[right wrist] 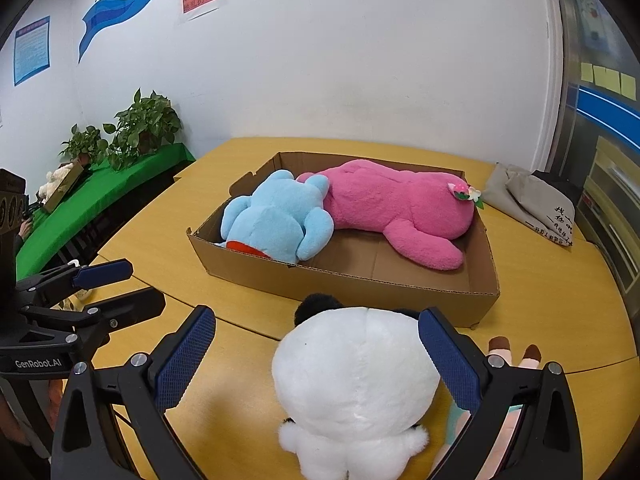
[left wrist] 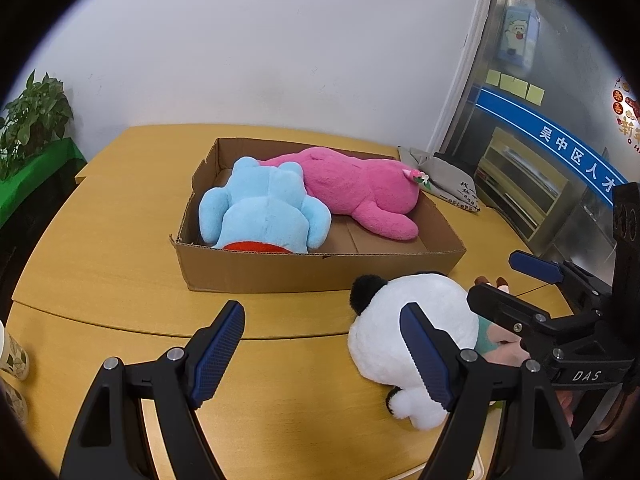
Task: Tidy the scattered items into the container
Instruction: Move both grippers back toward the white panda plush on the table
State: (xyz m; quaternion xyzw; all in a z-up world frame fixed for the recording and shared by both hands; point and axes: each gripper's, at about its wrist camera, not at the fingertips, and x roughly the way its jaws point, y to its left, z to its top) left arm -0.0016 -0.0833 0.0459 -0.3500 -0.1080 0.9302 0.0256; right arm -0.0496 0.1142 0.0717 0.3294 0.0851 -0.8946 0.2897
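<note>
Both views evenly lit, bright, diffuse, light seemingly from overhead; white wall (left wrist: 280, 40) slightly washed out above the cardboard box (left wrist: 320, 268); soft, short shadows on the table (left wrist: 100, 260) under the box's near wall and beneath the white plush (right wrist: 360, 380); mild glare on the metallic panel (left wrist: 560, 60) right of the box; strong fisheye bending, table edges curve, black vignette in every corner; centre sharp, plush fur texture clear; potted plants (right wrist: 140, 128) left of the box slightly soft; no motion blur.
</note>
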